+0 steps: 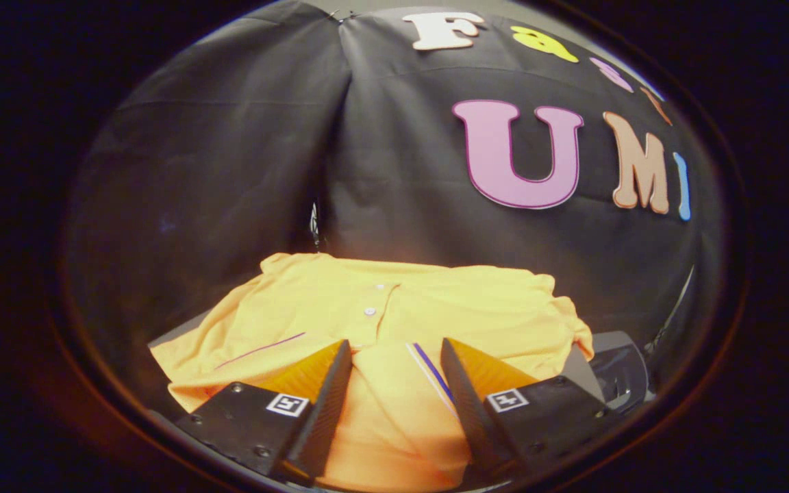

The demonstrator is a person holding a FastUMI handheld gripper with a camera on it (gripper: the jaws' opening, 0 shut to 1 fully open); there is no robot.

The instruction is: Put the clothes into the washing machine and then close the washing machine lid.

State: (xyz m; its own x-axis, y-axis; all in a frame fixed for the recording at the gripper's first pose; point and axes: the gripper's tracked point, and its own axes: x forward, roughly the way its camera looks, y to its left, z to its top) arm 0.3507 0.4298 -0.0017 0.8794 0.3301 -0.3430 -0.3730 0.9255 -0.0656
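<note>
An orange polo shirt [394, 315] with white buttons and a thin blue-and-white stripe lies spread over a grey surface [175, 332]. My gripper [396, 352] hovers over the shirt's lower front with its fingers apart. Orange cloth shows in the gap between them, and neither finger [329, 397] presses on it. The placket and buttons lie just ahead of the fingertips, the collar beyond them.
A dark grey object [617, 373] with a shiny surface sits just right of the shirt, beside the right finger. Black cloth walls close in behind and on both sides of the shirt.
</note>
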